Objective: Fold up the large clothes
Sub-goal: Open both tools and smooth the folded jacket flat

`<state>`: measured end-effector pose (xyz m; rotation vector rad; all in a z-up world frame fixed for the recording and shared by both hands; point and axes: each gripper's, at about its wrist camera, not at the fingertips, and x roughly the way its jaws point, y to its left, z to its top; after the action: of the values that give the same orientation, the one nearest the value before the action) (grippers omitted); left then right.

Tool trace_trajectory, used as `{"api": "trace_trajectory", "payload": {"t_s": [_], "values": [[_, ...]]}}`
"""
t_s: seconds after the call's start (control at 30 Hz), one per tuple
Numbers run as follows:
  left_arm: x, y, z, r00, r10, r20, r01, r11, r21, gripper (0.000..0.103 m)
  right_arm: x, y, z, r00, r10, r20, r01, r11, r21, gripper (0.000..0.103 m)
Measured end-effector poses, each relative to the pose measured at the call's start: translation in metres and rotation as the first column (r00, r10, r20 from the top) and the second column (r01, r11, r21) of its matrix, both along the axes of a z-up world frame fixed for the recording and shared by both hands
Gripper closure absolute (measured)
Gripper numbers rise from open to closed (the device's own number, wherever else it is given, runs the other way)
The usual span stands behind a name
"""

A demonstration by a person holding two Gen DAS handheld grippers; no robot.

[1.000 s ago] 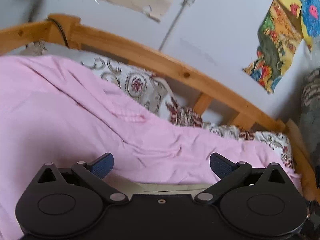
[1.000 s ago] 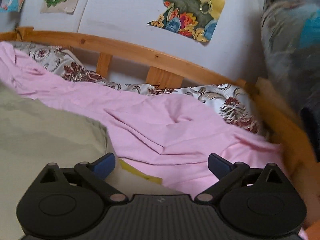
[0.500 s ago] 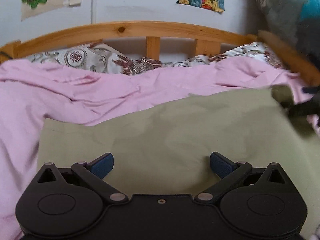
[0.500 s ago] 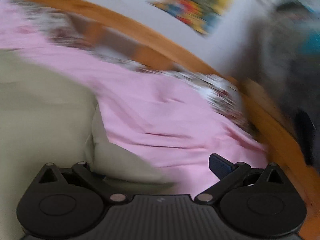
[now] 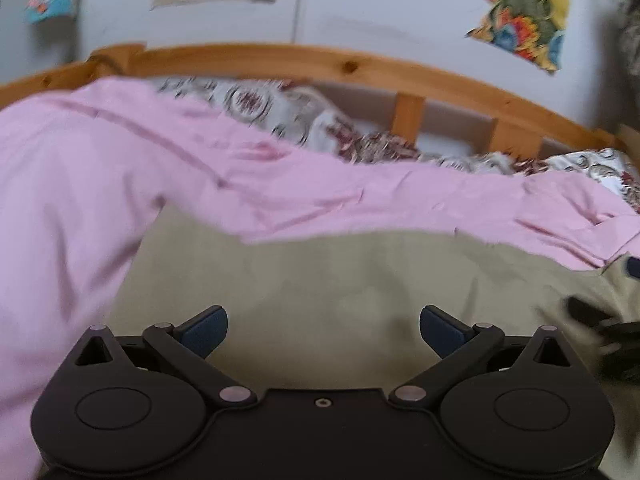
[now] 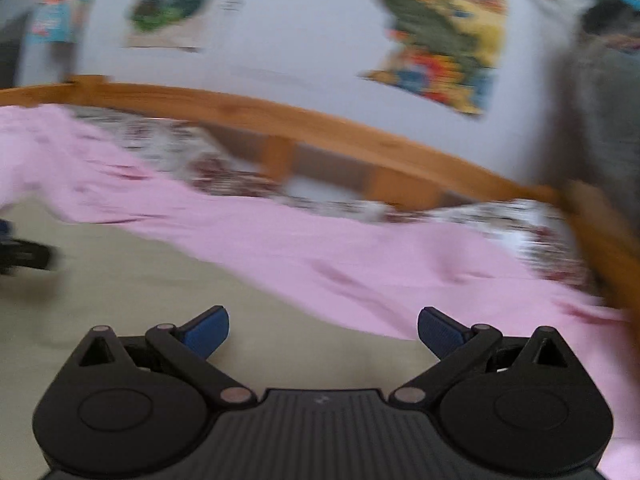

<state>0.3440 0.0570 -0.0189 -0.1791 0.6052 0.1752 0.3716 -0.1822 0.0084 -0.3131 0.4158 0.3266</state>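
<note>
An olive-green garment (image 5: 340, 280) lies flat on a pink sheet (image 5: 80, 184) on the bed; it also shows in the right wrist view (image 6: 140, 288). My left gripper (image 5: 323, 330) is open and empty above the garment's near part. My right gripper (image 6: 323, 330) is open and empty above the garment's right part, next to the pink sheet (image 6: 360, 264). The right gripper shows blurred at the right edge of the left wrist view (image 5: 600, 328). The left gripper shows blurred at the left edge of the right wrist view (image 6: 24, 256).
A wooden bed rail (image 5: 320, 60) runs along the far side, with a patterned pillow (image 5: 280, 112) below it. The wall (image 5: 380, 4) behind carries colourful posters (image 5: 520, 12). A grey patterned bundle (image 6: 600, 100) stands at the right beyond the rail.
Both views have swung and are blurred. The right gripper, earlier at the garment's folded edge, now hangs open over flat olive cloth. The left view has turned slightly left.
</note>
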Motion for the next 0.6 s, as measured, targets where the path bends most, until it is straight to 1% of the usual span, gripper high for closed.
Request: {"api": "trace_trajectory", "payload": {"t_s": [0.03, 0.1, 0.17, 0.2, 0.23, 0.3, 0.33, 0.4, 0.47, 0.53, 0.6], "values": [[-0.001, -0.003, -0.003, 1.000, 0.004, -0.014, -0.004, 1.000, -0.002, 0.001, 0.003, 0.011, -0.008, 1.000, 0.022, -0.002, -0.022, 1.000, -0.010, 0.000], [0.000, -0.008, -0.011, 1.000, -0.005, -0.024, 0.006, 0.999, 0.034, 0.001, 0.014, 0.030, -0.025, 0.999, 0.034, 0.010, -0.033, 0.997, -0.074, 0.000], [0.004, -0.012, -0.018, 1.000, -0.010, -0.013, 0.011, 0.996, 0.085, 0.001, 0.022, 0.043, -0.038, 0.996, 0.018, 0.087, -0.006, 0.990, -0.144, 0.000], [0.009, -0.013, -0.022, 1.000, -0.012, -0.010, 0.013, 0.995, 0.095, 0.001, 0.026, 0.046, -0.044, 0.993, 0.010, 0.116, 0.010, 0.986, -0.168, 0.000], [0.014, -0.013, -0.026, 1.000, -0.015, -0.007, 0.016, 0.995, 0.099, 0.001, 0.029, 0.048, -0.051, 0.991, 0.002, 0.135, 0.023, 0.983, -0.180, 0.000], [0.024, -0.009, -0.035, 1.000, -0.011, 0.013, 0.009, 0.995, 0.104, 0.001, 0.044, 0.046, -0.061, 0.990, -0.038, 0.137, 0.062, 0.982, -0.176, 0.000], [0.029, -0.006, -0.040, 1.000, -0.005, 0.025, 0.002, 0.995, 0.095, 0.001, 0.052, 0.044, -0.065, 0.989, -0.073, 0.129, 0.094, 0.981, -0.172, 0.000], [0.037, 0.000, -0.047, 1.000, -0.003, 0.029, 0.002, 0.999, 0.054, 0.001, 0.067, 0.037, -0.071, 0.985, -0.144, 0.098, 0.158, 0.975, -0.157, 0.000], [0.042, 0.002, -0.050, 1.000, -0.002, 0.021, 0.001, 0.999, 0.039, 0.001, 0.083, 0.023, -0.073, 0.982, -0.188, 0.033, 0.190, 0.975, -0.112, 0.000], [0.043, 0.002, -0.051, 1.000, -0.004, 0.021, 0.003, 0.999, 0.036, 0.000, 0.095, 0.008, -0.075, 0.983, -0.179, -0.042, 0.177, 0.983, -0.046, 0.000], [0.038, 0.006, -0.047, 1.000, -0.005, 0.026, 0.005, 1.000, 0.015, 0.001, 0.098, -0.005, -0.071, 0.983, -0.160, -0.092, 0.163, 0.986, 0.024, 0.000]]}}
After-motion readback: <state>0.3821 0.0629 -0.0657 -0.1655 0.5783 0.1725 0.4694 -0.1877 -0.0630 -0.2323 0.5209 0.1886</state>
